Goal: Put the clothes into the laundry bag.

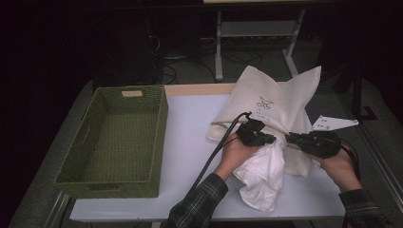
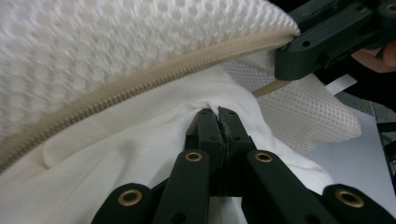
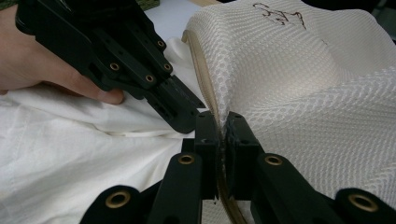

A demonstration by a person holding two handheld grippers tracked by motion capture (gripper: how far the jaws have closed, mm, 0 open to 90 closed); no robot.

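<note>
The high view is dim overall: the room behind the worktop (image 1: 190, 123) sinks into near-black, and only the pale surface and the mesh bag (image 1: 271, 102) catch soft light that seems to fall from above. Shadows are faint and short, with a darker interior in the green basket (image 1: 114, 137). No hard glare appears. The picture is soft and slightly grainy. In the left gripper view the mesh at upper left is blurred, while the zipper (image 2: 140, 84) further along is sharper. The right gripper view is evenly lit, with near links at the bottom slightly soft.
</note>
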